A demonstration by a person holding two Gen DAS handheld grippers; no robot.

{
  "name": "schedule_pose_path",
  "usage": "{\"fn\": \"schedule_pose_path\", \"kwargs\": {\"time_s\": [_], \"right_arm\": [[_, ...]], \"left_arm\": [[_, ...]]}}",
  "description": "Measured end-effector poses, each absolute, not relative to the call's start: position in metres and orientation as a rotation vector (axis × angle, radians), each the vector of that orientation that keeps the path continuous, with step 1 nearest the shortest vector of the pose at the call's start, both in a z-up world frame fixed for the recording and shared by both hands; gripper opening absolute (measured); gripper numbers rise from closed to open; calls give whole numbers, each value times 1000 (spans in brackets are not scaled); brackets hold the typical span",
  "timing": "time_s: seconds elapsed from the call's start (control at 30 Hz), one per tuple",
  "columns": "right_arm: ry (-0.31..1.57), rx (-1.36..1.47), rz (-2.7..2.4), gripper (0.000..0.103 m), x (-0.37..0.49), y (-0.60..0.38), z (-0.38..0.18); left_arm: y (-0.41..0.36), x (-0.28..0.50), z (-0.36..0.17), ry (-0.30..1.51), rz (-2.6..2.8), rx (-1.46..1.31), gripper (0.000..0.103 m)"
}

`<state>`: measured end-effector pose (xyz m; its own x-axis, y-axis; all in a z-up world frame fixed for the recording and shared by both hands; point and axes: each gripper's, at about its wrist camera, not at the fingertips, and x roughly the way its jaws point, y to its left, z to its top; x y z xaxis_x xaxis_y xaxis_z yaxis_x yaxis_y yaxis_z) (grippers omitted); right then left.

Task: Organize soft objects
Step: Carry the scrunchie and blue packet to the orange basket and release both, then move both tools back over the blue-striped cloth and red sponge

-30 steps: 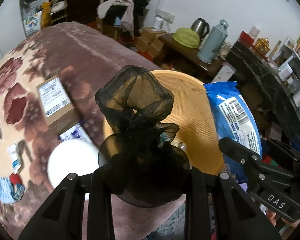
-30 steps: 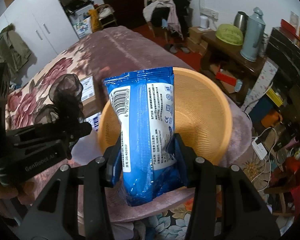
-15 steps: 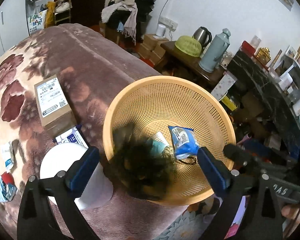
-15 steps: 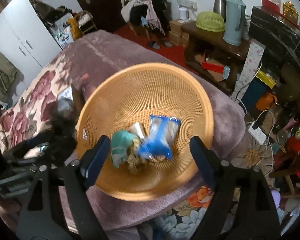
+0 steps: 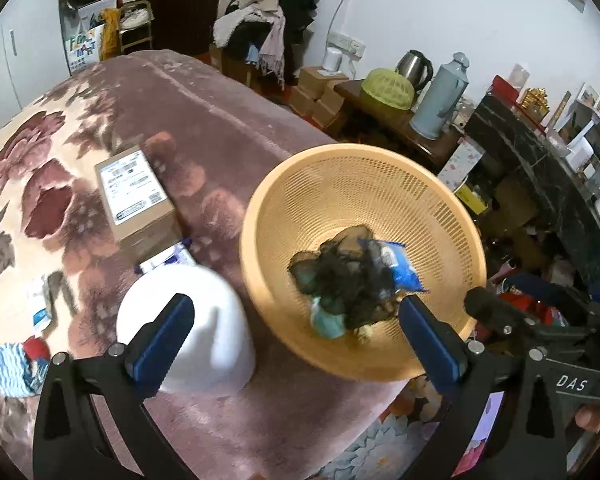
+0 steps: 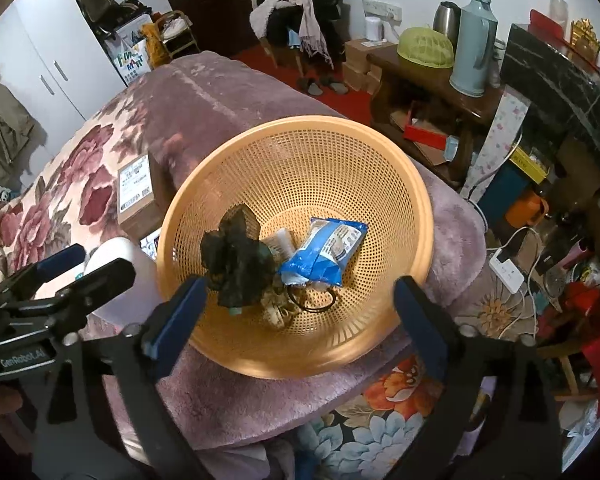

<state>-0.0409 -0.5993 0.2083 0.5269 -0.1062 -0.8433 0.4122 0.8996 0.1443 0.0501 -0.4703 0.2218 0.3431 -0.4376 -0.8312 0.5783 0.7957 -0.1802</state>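
An orange mesh basket [image 5: 360, 184] [image 6: 320, 168] sits near the corner of a pink flowered blanket [image 5: 220, 120]. Inside it lie a black gauzy fabric bundle [image 5: 348, 280] [image 6: 236, 256], a blue plastic packet [image 5: 402, 268] [image 6: 328, 248] and a teal soft item [image 5: 328, 322]. My left gripper [image 5: 294, 304] hovers over the basket's near left side, jaws opening wide, with nothing pressed between the blue pads. My right gripper [image 6: 300, 284] hangs above the basket's near rim, its jaws also opening and holding nothing.
A white tub [image 5: 204, 320] [image 6: 112, 252] stands just left of the basket, and a cardboard box [image 5: 136, 196] [image 6: 134, 188] lies behind it. Small packets [image 5: 12, 364] lie at the blanket's left. To the right, past the bed edge, are a cluttered wooden table [image 6: 440, 80] and floor items.
Both grippers opened. The black fabric dropped from the left one and the blue packet from the right one; both now lie in the basket. The left gripper shifted a little left.
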Motion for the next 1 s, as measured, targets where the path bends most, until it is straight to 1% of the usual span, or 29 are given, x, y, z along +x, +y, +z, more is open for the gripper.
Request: {"fn": "schedule_pose_path", "kwargs": {"time_s": [0.07,0.6,1.0], "right_arm": [[979,337,-318,103,-42,-595,207],[1001,280,-288,103,-41,-553,210],[1010,212,-245,103,-30,-509,214]], "left_arm": [[-463,49,221,1029,-657,152,102],[-404,47,225,1024,-603,113,102],[-345,54,219,1045,-541,72,102]]}}
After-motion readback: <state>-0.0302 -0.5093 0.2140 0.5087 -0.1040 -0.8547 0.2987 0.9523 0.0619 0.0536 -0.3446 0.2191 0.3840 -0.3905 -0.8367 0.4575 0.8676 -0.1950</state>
